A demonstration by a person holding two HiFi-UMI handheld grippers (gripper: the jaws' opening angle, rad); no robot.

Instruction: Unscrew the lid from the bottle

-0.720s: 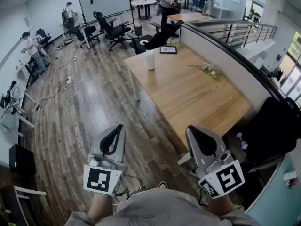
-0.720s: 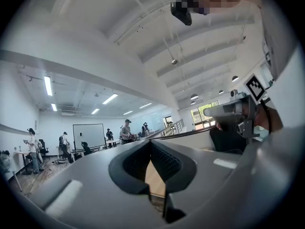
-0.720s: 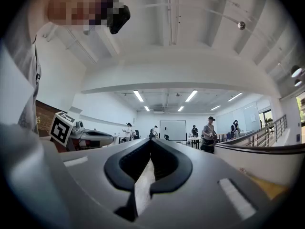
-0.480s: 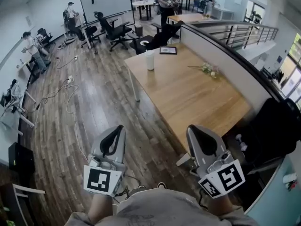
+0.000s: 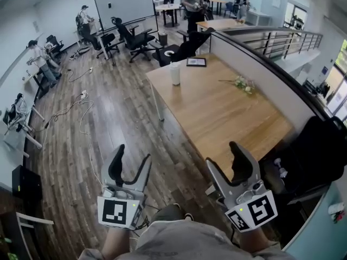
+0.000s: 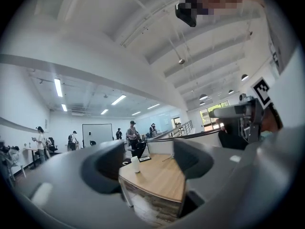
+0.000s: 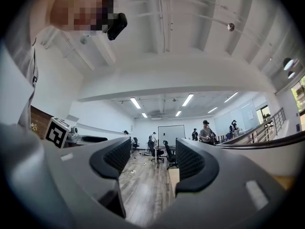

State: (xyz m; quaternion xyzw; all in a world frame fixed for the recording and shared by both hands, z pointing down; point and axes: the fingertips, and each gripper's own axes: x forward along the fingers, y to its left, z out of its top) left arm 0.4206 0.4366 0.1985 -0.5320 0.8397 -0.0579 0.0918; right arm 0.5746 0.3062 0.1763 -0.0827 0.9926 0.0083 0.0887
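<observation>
Step in hand: approach; no contact yet. The wooden surface [image 5: 217,107] stretches ahead of the tongs. Left tongs [image 5: 132,164] and right tongs [image 5: 227,166] are both part open, with nothing between the jaws. The white bottle [image 5: 174,73] stands upright at the far end, well ahead of both. Next, as judged: close in, steady the body with one pair, grip the lid with the other.

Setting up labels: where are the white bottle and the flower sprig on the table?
white bottle [image 5: 175,74], head view, middle of its body.
flower sprig [image 5: 244,83], head view, on its blossoms.
</observation>
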